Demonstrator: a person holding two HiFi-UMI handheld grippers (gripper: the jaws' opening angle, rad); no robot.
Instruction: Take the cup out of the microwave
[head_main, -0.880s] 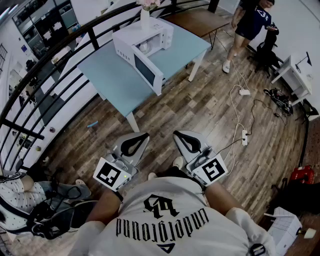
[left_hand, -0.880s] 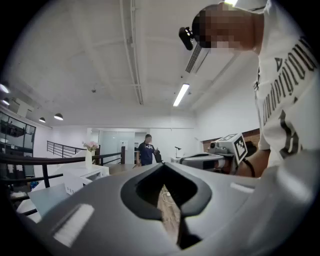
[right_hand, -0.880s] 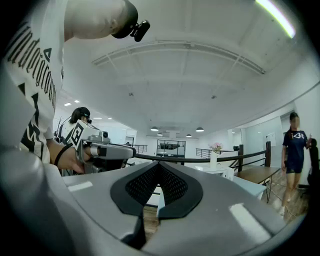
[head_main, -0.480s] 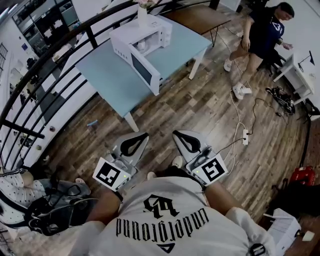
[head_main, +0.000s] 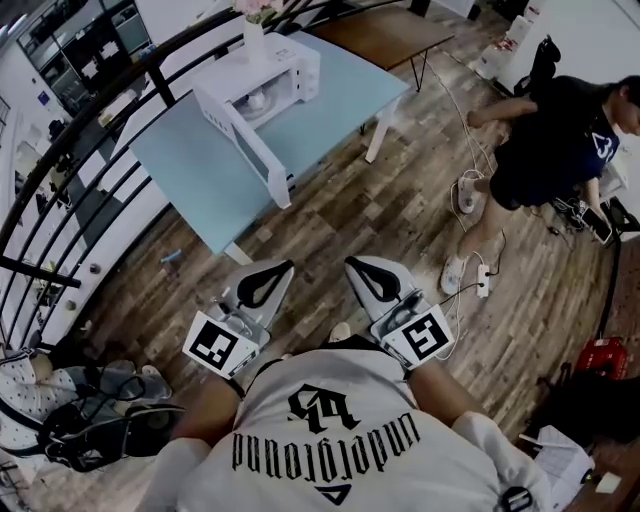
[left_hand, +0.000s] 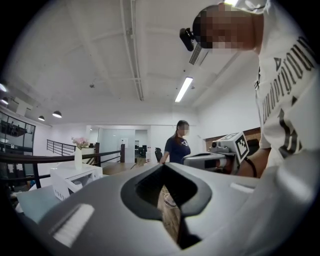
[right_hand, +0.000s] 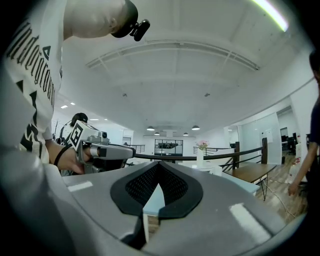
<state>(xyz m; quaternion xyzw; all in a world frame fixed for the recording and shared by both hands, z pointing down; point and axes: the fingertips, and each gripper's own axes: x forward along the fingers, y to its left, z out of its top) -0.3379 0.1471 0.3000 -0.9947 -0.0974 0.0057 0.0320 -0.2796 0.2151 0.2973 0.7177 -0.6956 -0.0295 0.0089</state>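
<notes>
From the head view, the microwave (head_main: 290, 62) stood on the pale blue table (head_main: 190, 175) in the upper left of the frame, its door (head_main: 245, 150) swung wide open toward the lower right. The cup (head_main: 256, 100) sat inside the open cavity — small and white, too small to tell more. A vase (head_main: 253, 40) of flowers stood on top of the microwave.

Both tongs were held level in the lower middle of the frame, close to the person's chest and well apart from the table. The left gripper (head_main: 268, 284) was clenched on nothing — its own view showed the jaws together, with only floorboards behind the slit. The right gripper (head_main: 366, 280) was likewise closed and empty.

At the right edge, another person (head_main: 560, 145) in a dark shirt stooped above the wooden floor (head_main: 380, 220).
</notes>
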